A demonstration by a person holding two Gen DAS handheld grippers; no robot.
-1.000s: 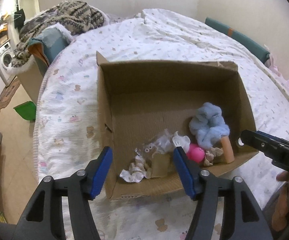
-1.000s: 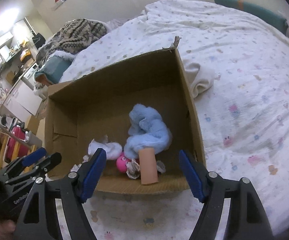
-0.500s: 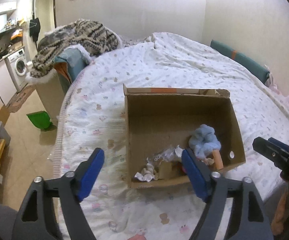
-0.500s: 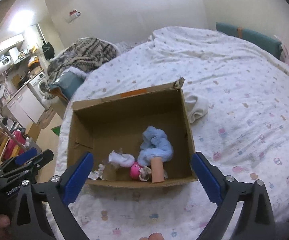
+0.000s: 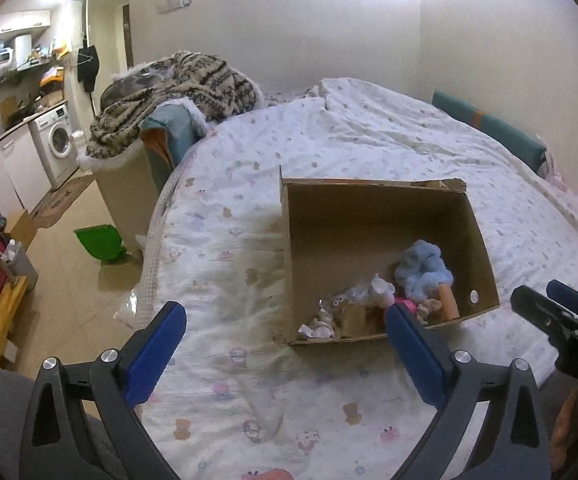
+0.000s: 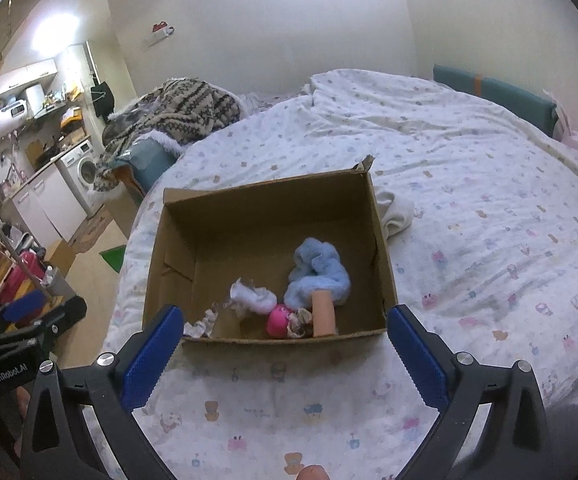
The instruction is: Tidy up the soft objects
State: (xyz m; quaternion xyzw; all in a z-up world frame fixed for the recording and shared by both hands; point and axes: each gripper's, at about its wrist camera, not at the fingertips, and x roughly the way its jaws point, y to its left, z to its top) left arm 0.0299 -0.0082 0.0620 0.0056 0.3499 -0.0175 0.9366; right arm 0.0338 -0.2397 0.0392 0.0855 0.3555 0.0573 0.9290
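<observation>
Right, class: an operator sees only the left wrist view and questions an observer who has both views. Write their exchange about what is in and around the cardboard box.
Operator: Is anything soft outside the cardboard box?
Observer: Yes. A white cloth lies on the bed just beyond the box's right wall, towards its far corner.
Operator: Something pink is half hidden by the near wall. What is it?
Observer: A pink ball, sitting between a white fluffy piece and a peach tube that leans on the blue fluffy toy.
</observation>
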